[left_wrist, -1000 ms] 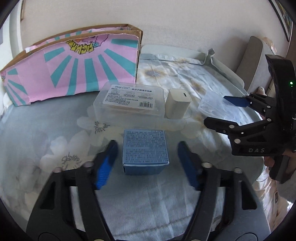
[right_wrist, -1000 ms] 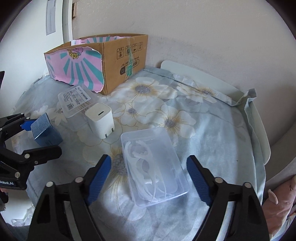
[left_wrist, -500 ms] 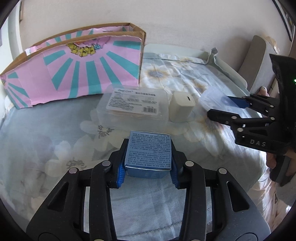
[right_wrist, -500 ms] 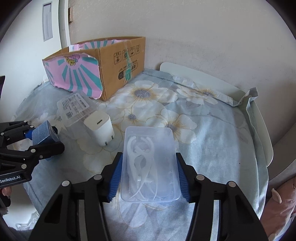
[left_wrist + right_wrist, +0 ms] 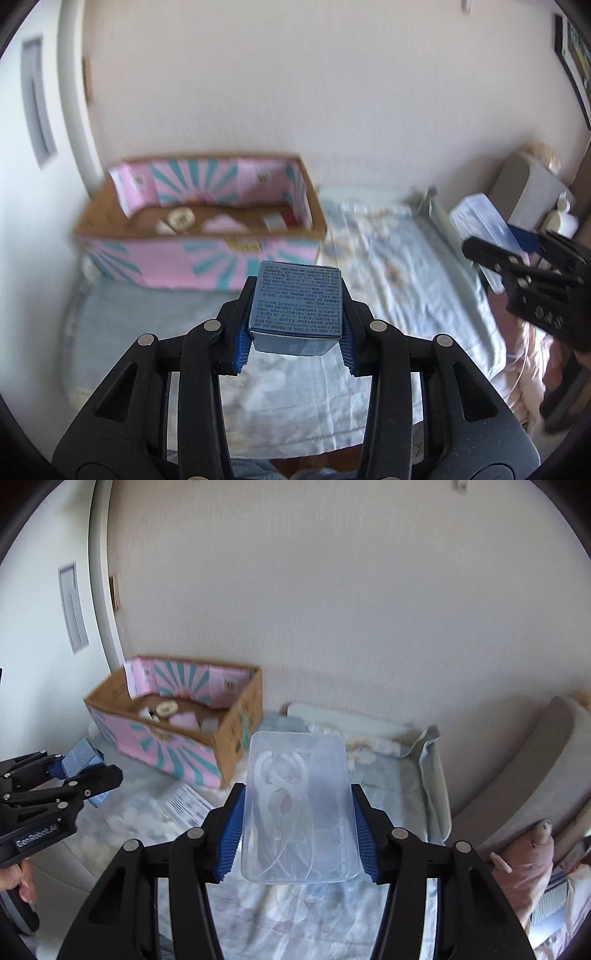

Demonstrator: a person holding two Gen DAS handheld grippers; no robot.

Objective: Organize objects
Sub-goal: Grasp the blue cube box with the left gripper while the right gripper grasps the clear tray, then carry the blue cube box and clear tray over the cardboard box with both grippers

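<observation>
My left gripper is shut on a small blue carton and holds it in the air above the bed, in front of the pink-and-teal cardboard box. My right gripper is shut on a clear plastic box with white floss picks inside, also lifted off the bed. The cardboard box is open at the top and holds several small items. The right gripper with the clear box shows at the right of the left wrist view. The left gripper with the blue carton shows at the left of the right wrist view.
A flat clear box with a white label lies on the floral bedsheet near the cardboard box. A grey cushion stands at the right. The wall is close behind the box.
Both grippers have lifted their objects off the bed and risen, so the inside of the cardboard box now shows. One second ago both were open around the objects; they then shut.
</observation>
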